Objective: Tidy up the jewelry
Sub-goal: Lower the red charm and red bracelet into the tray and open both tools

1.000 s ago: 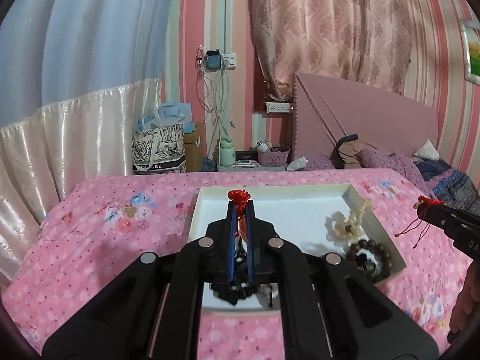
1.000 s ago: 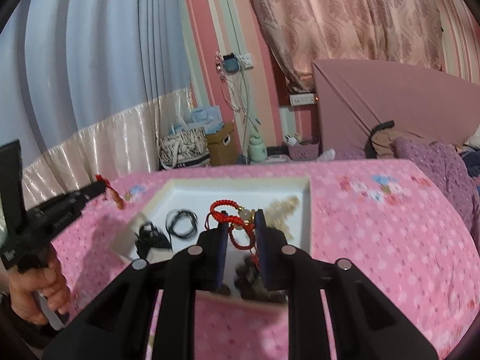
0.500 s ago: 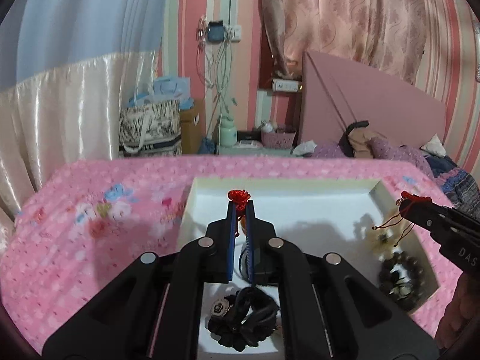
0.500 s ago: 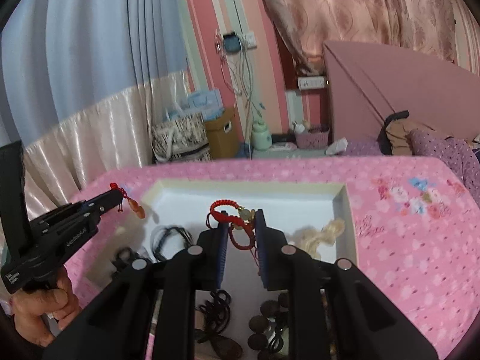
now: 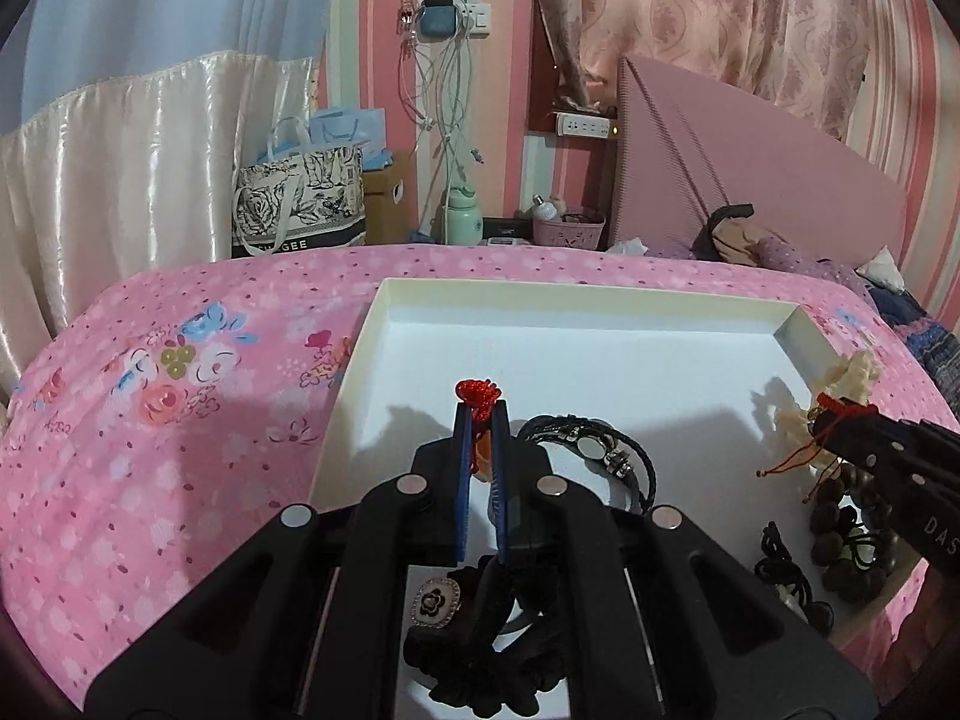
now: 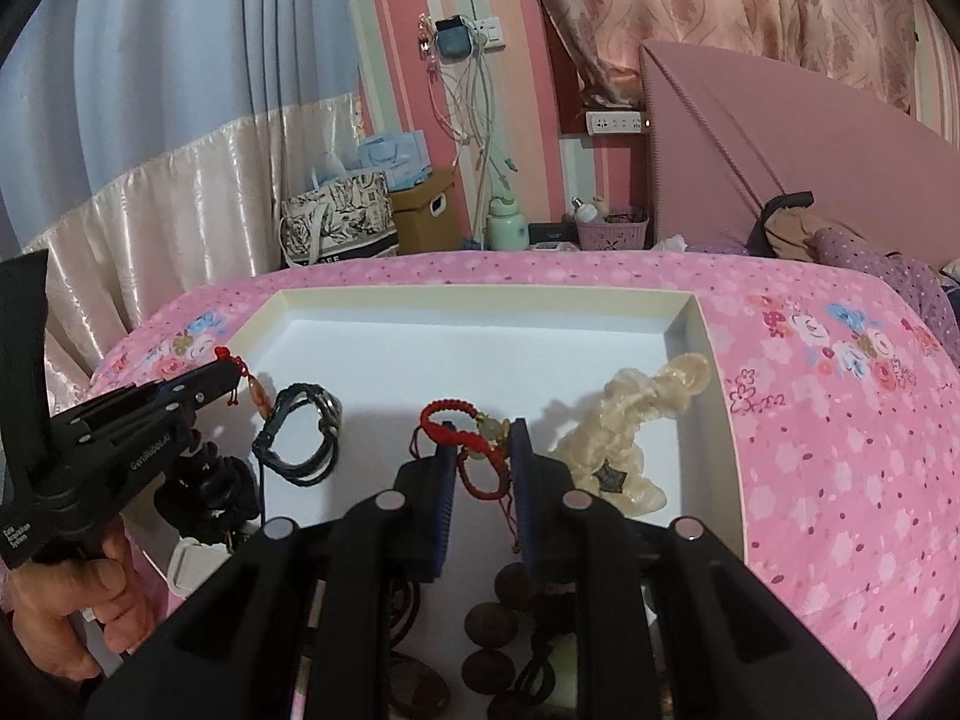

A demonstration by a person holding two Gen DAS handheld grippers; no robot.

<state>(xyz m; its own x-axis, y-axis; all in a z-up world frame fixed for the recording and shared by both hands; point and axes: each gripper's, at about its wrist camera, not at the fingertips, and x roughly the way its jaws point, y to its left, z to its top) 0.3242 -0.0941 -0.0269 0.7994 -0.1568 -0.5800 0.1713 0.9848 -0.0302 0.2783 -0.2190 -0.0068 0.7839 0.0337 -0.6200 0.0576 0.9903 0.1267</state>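
A white tray (image 5: 540,291) (image 6: 480,295) lies on the pink bed. My left gripper (image 5: 480,417) (image 6: 231,367) hovers over the tray's left part, shut on a red cord pendant (image 5: 477,391) whose orange bead (image 6: 255,389) dangles below the tips. My right gripper (image 6: 483,443) (image 5: 840,414) hangs over the tray's right part, shut on a red braided bracelet (image 6: 437,415) with a pale green bead. In the tray lie a black leather bracelet (image 5: 594,450) (image 6: 306,438), a cream scrunchie (image 6: 624,426), dark wooden beads (image 6: 492,618) and a black scrunchie (image 5: 480,648).
The pink floral bedspread (image 5: 180,420) surrounds the tray. A person's hand (image 6: 66,600) grips the left tool's handle. Beyond the bed stand a patterned tote bag (image 5: 294,210), a cardboard box, a green bottle and a pink headboard (image 5: 750,168).
Both grippers have sunk and moved forward over the tray, which now fills more of each view. Each keeps its red cord piece in the same grip.
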